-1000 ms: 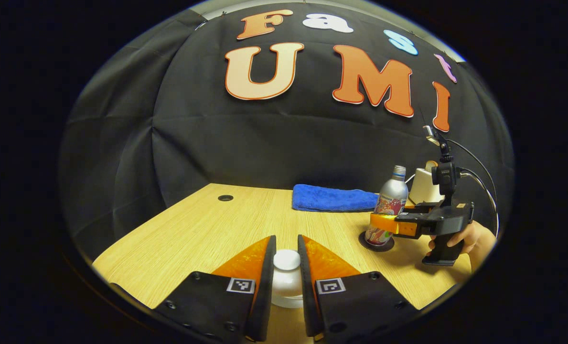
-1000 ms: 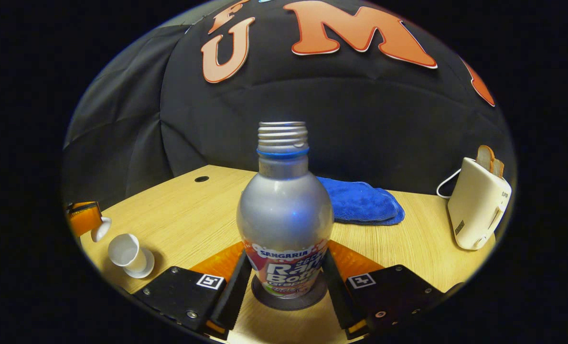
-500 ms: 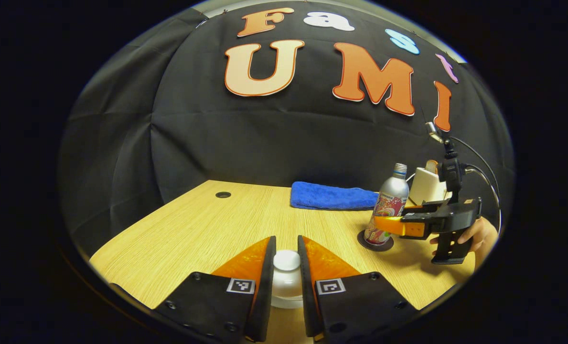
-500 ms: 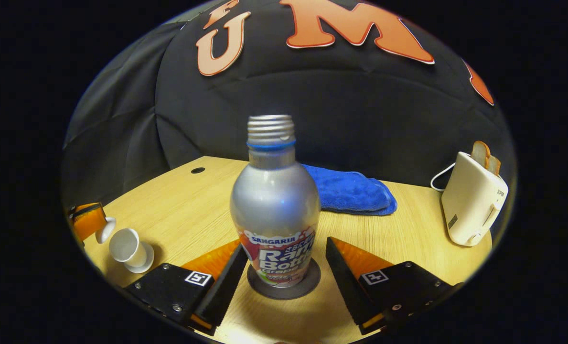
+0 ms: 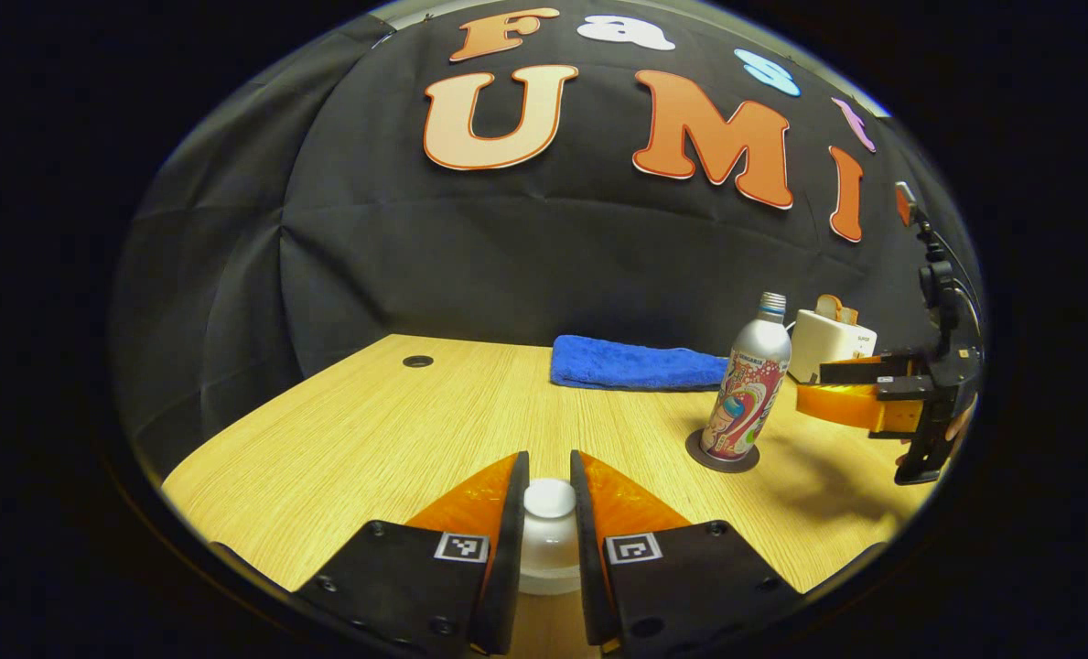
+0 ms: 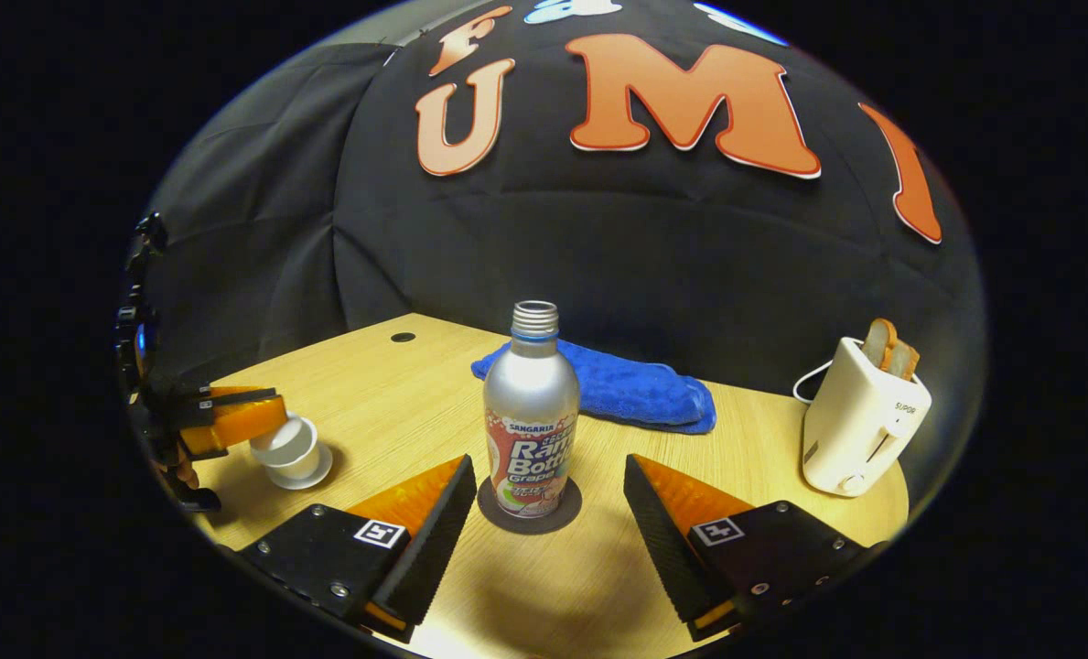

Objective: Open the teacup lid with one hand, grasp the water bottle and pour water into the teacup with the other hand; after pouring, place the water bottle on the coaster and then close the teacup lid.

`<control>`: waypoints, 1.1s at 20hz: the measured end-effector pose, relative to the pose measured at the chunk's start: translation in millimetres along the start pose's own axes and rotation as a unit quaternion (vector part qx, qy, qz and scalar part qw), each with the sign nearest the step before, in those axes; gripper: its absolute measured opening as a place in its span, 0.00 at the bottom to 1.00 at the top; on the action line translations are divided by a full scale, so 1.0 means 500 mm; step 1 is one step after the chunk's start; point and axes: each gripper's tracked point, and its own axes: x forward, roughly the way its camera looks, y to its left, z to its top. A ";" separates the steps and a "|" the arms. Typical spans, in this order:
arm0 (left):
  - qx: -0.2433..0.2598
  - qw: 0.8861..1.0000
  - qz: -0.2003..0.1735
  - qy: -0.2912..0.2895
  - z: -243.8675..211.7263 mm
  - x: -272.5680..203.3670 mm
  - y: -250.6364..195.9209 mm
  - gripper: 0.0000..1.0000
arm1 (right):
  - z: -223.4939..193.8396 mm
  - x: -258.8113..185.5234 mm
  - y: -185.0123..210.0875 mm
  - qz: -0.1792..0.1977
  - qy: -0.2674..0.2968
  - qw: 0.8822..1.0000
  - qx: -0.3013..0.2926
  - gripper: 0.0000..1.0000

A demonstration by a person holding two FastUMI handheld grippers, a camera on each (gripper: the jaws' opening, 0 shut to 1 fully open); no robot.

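Two orange fingers of the left hand-held gripper (image 5: 548, 499) frame the bottom of the left gripper view, and they are pressed in on the white knob of the teacup lid (image 5: 549, 499), one on each side. Below the knob the white lid widens out between the fingers; whether it sits on the cup cannot be told from here. Ahead stretches the pale wood tabletop (image 5: 388, 430). Off to the right the water bottle (image 5: 747, 384) stands upright on the dark round coaster (image 5: 722, 455), mouth uncapped. Just right of it hangs the right hand-held gripper (image 5: 823, 389), clear of the bottle, nothing between its orange fingers. A blue towel (image 5: 640, 362) lies at the back edge, and a white toaster (image 5: 832, 334) sits behind the bottle.

Over to the right gripper view: the right hand-held gripper's own fingers (image 6: 457, 485) are spread wide apart, and the water bottle (image 6: 530, 416) stands on its coaster (image 6: 566, 508) a little beyond them, touched by neither. At far left the left hand-held gripper (image 6: 264, 423) reaches in over the white teacup (image 6: 289, 444), which rests on its saucer (image 6: 310, 471); the lid is hidden by the orange fingers. The blue towel (image 6: 635, 389) lies behind the bottle, and the toaster (image 6: 864, 416), bread poking from its slots, stands at right.
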 end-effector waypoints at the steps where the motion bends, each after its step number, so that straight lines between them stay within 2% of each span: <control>1: 0.003 1.000 0.002 0.005 -0.007 0.004 -0.001 0.33 | 0.004 -0.014 0.000 0.000 -0.008 1.000 -0.003 0.98; 2: 0.005 1.000 0.003 0.008 -0.014 0.011 -0.003 0.35 | 0.004 -0.029 0.000 -0.001 -0.014 1.000 -0.006 0.98; 3: 0.008 1.000 0.004 0.016 -0.023 0.013 -0.005 0.33 | 0.004 -0.041 -0.001 -0.003 -0.018 1.000 -0.009 0.98; 10: 0.013 1.000 0.005 0.009 -0.028 0.012 -0.010 0.33 | -0.010 -0.088 -0.018 -0.012 -0.029 0.999 -0.011 0.98; 13: 0.019 1.000 0.013 0.006 -0.028 0.005 -0.005 0.36 | -0.005 -0.104 -0.028 -0.020 -0.039 0.999 0.000 0.98; 15: 0.021 1.000 0.020 0.000 -0.019 0.005 0.000 0.44 | 0.002 -0.118 -0.037 -0.028 -0.046 0.999 0.004 0.98; 17: 0.024 0.999 0.024 -0.018 0.006 -0.003 -0.001 0.46 | 0.018 -0.144 -0.048 -0.040 -0.058 0.997 0.002 0.98; 19: 0.029 0.999 0.025 -0.034 0.036 -0.016 -0.011 0.54 | 0.025 -0.162 -0.072 -0.058 -0.070 0.996 -0.002 0.98; 20: 0.031 0.998 0.026 -0.043 0.050 -0.024 -0.014 0.63 | 0.031 -0.174 -0.081 -0.068 -0.075 0.995 -0.003 0.98; 22: 0.033 0.997 0.032 -0.059 0.081 -0.038 -0.019 0.64 | 0.048 -0.197 -0.092 -0.081 -0.092 0.993 0.001 0.98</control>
